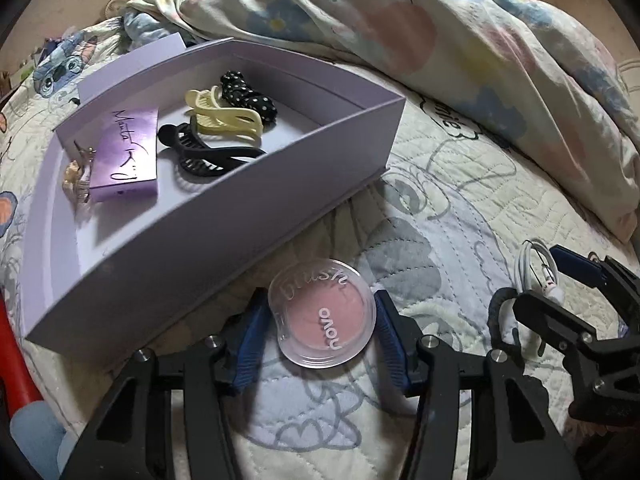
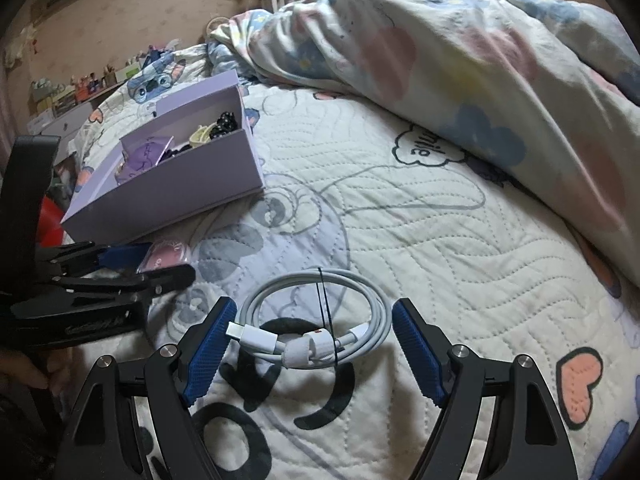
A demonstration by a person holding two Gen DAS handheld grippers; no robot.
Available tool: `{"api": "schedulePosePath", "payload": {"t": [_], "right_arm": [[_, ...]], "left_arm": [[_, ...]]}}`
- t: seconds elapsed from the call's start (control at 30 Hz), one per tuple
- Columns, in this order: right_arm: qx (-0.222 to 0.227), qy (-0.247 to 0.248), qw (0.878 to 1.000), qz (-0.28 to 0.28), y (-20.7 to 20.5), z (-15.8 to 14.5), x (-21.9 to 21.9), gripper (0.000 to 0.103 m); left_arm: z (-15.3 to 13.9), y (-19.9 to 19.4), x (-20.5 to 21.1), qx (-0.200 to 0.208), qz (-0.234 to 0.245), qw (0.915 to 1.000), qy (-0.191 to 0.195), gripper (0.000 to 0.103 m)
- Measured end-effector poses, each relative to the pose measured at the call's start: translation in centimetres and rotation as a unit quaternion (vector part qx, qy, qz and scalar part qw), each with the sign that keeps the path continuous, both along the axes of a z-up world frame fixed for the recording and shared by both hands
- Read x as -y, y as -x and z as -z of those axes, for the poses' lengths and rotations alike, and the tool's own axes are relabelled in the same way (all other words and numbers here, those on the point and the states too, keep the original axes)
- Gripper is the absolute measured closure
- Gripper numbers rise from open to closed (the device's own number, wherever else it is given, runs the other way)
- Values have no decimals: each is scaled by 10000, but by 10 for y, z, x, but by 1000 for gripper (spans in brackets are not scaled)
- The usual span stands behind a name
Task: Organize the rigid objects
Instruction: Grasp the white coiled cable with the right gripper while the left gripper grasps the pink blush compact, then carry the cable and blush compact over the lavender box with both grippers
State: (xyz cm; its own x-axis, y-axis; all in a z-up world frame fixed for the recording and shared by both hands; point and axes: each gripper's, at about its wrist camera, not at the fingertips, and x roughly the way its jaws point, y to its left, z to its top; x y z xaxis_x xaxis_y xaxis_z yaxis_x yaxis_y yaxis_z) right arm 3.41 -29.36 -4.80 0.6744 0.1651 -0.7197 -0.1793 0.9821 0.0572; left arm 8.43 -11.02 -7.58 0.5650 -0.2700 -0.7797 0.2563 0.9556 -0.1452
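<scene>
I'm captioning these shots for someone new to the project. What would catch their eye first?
The pink blush compact, low in the left wrist view, clamped between the left claw's blue pads on the quilt. Just behind it sits the open lilac box holding hair clips. In the right wrist view, a coiled white cable lies between the right claw's open pads.

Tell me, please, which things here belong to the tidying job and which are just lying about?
Job: blush compact, white cable, lilac box with hair claws and purple case.
Lying about: rumpled duvet, quilt, shelf clutter.
</scene>
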Motion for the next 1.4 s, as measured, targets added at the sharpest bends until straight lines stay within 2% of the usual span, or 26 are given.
{"api": "schedulePosePath", "payload": {"t": [0.37,0.63,1.4], "right_arm": [[94,-58,9999,-37,27,-12,-12,23],[40,-87,10000,25,47,-15,-22,23],[-89,-147,9986,-506,43,-15,-65,23]], "left_arm": [[-10,31,-10,-98,273,9993,249,51],[-17,56,-14,-106,421,9988,206,51],[-29,75,-56,-94,-127,9995,261,51]]}}
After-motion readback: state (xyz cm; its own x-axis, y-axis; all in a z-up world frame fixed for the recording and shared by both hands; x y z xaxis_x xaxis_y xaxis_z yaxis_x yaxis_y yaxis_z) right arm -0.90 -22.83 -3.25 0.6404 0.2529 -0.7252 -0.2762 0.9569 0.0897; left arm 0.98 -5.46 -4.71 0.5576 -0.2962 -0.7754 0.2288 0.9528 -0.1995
